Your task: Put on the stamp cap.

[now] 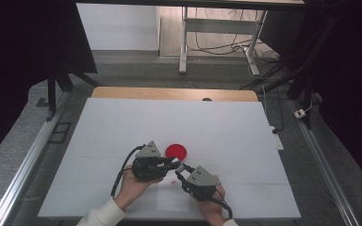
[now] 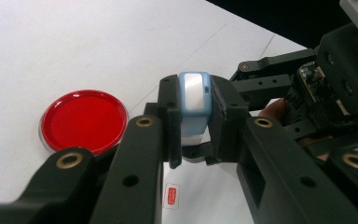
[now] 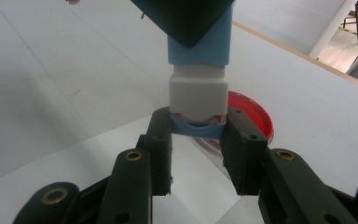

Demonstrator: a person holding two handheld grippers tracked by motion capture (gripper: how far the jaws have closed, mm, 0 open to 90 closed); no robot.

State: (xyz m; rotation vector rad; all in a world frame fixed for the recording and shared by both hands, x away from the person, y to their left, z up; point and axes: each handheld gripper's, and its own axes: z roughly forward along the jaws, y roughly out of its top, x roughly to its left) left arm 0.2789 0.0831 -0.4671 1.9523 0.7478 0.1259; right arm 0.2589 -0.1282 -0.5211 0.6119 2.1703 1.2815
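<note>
Stamp (image 2: 193,100) sits clamped in your left gripper (image 2: 193,135), your right gripper (image 3: 198,140) pinching its end beside the red dish (image 2: 83,120)

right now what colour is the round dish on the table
Red, with a clear rim; the dish shows best in the left gripper view.

Tongs (image 3: 198,140) clamp a blue-white stamp (image 3: 198,79) (above red dish (image 3: 256,119)).

You are in a lab-style recording space: a white-covered table (image 1: 122,122) framed by aluminium rails (image 1: 23,165), black curtains (image 1: 19,52), a metal desk frame (image 1: 185,42) and loose cables (image 1: 217,47) behind.
</note>
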